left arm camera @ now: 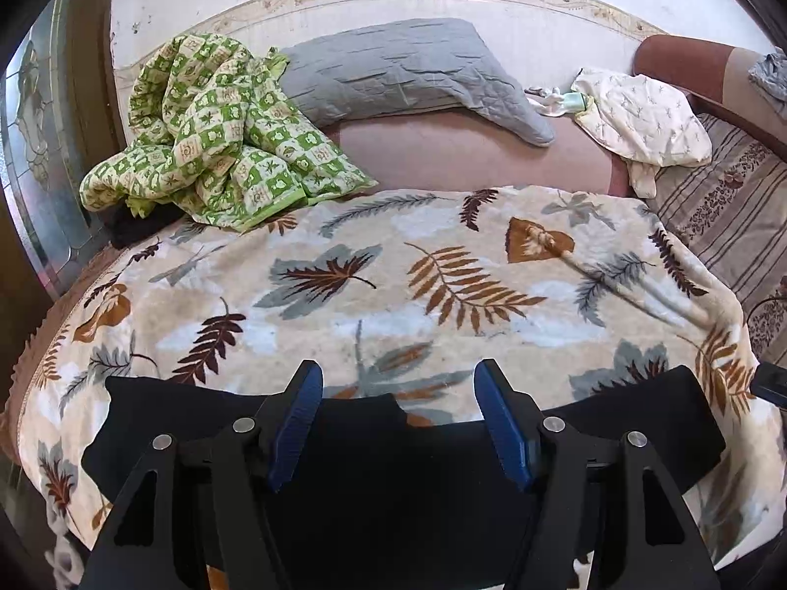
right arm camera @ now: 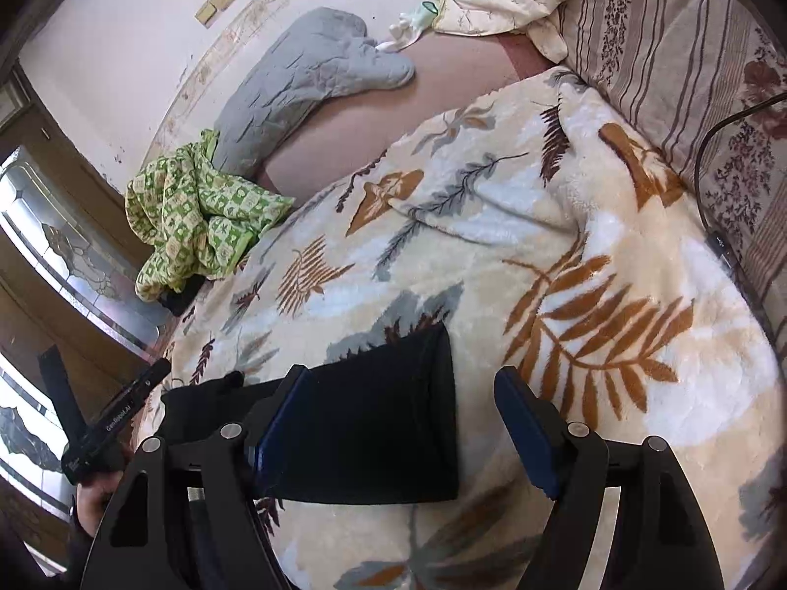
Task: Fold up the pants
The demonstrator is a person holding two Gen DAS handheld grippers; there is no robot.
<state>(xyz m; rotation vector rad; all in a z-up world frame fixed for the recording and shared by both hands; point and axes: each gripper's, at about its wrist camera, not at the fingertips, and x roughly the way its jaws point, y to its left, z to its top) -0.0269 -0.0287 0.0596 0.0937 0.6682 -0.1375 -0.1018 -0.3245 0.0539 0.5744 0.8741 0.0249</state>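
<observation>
Black pants (left arm camera: 388, 447) lie flat on a cream blanket with a leaf print (left arm camera: 383, 275), at its near edge. In the left wrist view my left gripper (left arm camera: 398, 383) is open, its blue-padded fingers (left arm camera: 300, 423) hovering over the middle of the pants. In the right wrist view the pants (right arm camera: 388, 423) show as a dark folded rectangle. My right gripper (right arm camera: 408, 388) is open, with its left finger (right arm camera: 280, 423) over the pants and its right finger over bare blanket (right arm camera: 541, 226). Neither gripper holds cloth.
A crumpled green checked quilt (left arm camera: 216, 132) lies at the back left, a grey pillow (left arm camera: 408, 69) at the back, a cream pillow (left arm camera: 639, 118) and a striped floral sheet (left arm camera: 728, 216) on the right. A black cable (right arm camera: 708, 187) runs over the sheet. The left hand's gripper body (right arm camera: 113, 427) shows at the lower left.
</observation>
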